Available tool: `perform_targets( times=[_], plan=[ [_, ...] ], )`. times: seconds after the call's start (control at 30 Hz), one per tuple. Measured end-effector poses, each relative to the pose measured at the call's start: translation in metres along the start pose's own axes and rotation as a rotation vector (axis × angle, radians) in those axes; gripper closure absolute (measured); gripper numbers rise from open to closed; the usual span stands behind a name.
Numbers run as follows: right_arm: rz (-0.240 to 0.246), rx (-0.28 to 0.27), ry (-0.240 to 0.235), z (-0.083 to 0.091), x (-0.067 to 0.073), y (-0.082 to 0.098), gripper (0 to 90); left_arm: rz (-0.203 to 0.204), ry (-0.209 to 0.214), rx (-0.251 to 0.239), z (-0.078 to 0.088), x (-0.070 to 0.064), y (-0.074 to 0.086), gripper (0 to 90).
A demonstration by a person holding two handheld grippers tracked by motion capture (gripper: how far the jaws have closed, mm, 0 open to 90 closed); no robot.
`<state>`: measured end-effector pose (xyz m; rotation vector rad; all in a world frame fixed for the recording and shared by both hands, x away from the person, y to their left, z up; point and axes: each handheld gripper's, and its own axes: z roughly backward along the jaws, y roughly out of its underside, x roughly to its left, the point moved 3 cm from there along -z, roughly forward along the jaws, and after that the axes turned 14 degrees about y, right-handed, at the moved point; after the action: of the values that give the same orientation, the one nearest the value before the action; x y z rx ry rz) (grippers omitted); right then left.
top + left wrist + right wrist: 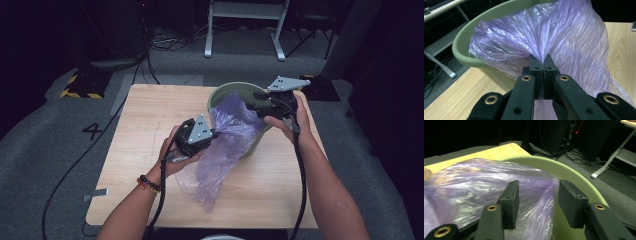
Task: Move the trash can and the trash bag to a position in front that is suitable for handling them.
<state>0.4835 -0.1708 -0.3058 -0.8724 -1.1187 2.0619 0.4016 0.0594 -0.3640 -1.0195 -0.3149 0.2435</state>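
Note:
A pale green bin (pixel 235 86) stands at the back right of the wooden table (pixel 150 130). A thin purple plastic bag (pixel 225 147) hangs out of it and trails down over the tabletop toward me. My left gripper (pixel 214 134) is shut on a bunched fold of the bag (pixel 564 32), just in front of the bin's rim (pixel 474 27). Over the bin's far side, my right gripper (pixel 252 104) holds its jaws apart. In the right gripper view (pixel 537 192) the bag's top (pixel 469 180) lies between and behind the pads, which do not press on it. The rim (pixel 574 175) curves behind.
Grey carpet surrounds the table, marked with a "4" (pixel 92 131) at the left. A white desk frame (pixel 245 30) and cables lie beyond the far edge. A yellow-and-black striped block (pixel 80 89) sits at the far left corner. Both grippers' cables trail off the table's near edge.

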Motion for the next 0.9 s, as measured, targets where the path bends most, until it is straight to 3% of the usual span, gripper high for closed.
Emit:
perform_targets(
  times=[0.1, 0.27, 0.47, 0.6, 0.7, 0.77, 0.83, 0.9],
  plan=[
    [0.026, 0.004, -0.001, 0.001, 0.006, -0.002, 51.0, -0.001, -0.004, 0.002, -0.002, 0.001, -0.002, 88.9],
    [0.034, -0.029, -0.055, 0.011, 0.018, -0.001, 46.3, 0.009, -0.006, -0.001, -0.006, 0.005, -0.004, 88.4],
    [0.041, -0.1, -0.086, 0.033, 0.03, 0.013, 38.8, 0.035, -0.004, -0.014, -0.01, 0.01, -0.005, 88.1],
    [0.046, -0.171, -0.133, 0.051, 0.035, 0.021, 34.9, 0.038, -0.007, -0.012, -0.011, 0.012, -0.007, 88.0],
    [0.088, -0.219, -0.187, 0.06, 0.041, 0.025, 35.1, 0.049, -0.004, -0.012, -0.013, 0.015, -0.008, 87.8],
    [0.121, -0.218, -0.216, 0.062, 0.046, 0.028, 35.3, 0.052, 0.001, -0.014, -0.014, 0.016, -0.01, 87.5],
    [0.165, -0.182, -0.201, 0.055, 0.05, 0.032, 36.1, 0.054, 0.007, -0.018, -0.016, 0.016, -0.011, 87.1],
    [0.172, -0.17, -0.19, 0.052, 0.05, 0.033, 36.6, 0.053, 0.009, -0.016, -0.017, 0.016, -0.011, 87.1]
  ],
)
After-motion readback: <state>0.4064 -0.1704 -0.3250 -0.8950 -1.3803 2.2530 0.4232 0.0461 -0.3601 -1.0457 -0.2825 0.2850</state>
